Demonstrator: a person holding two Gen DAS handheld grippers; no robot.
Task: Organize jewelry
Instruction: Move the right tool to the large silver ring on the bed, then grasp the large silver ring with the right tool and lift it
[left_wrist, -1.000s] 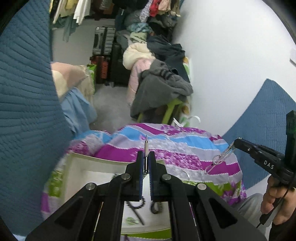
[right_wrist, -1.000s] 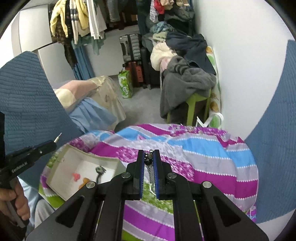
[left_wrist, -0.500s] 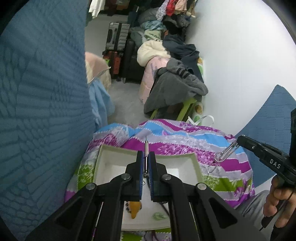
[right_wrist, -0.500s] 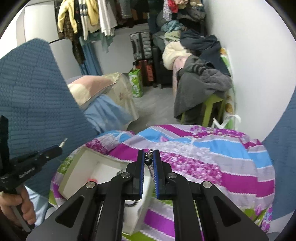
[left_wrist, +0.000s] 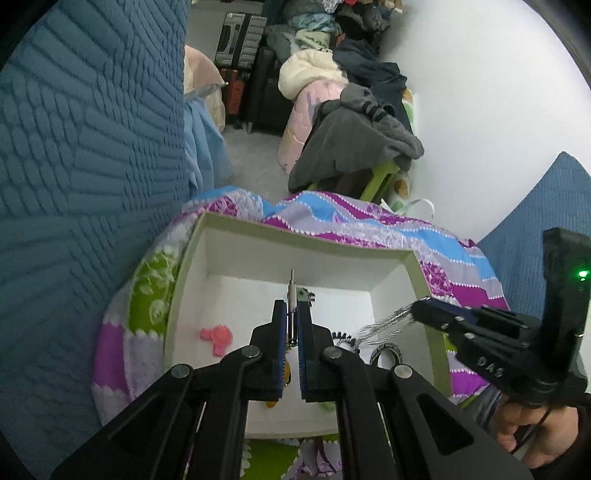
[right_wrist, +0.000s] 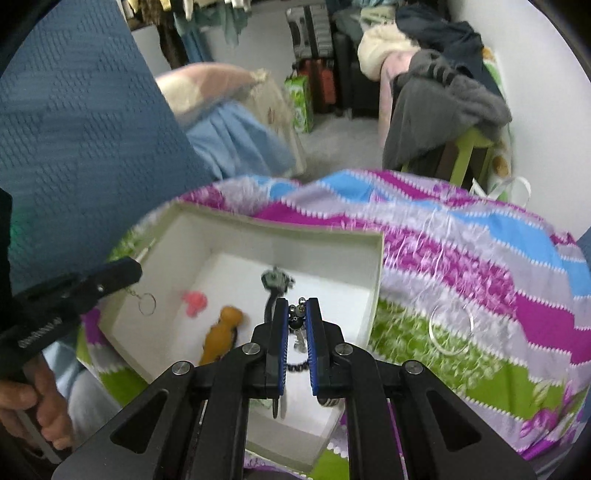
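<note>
left wrist view: the left gripper (left_wrist: 291, 325) is clenched on a thin metal pin (left_wrist: 291, 295), low in the frame centre, over the white cardboard box (left_wrist: 303, 240). at lower right the right gripper (left_wrist: 417, 308), marked "das", pinches a silver bead chain (left_wrist: 384, 323) hanging into the box. right wrist view shows a pink charm (right_wrist: 195, 301), an orange figure (right_wrist: 221, 334) and a wire ring (right_wrist: 147, 304).

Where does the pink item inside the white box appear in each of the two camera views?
Left wrist view: the pink item lies on the box floor at lower left, left of the left gripper.
Right wrist view: it lies left of centre, just above the orange piece.
Shared landmark: the white box on the striped blanket.
</note>
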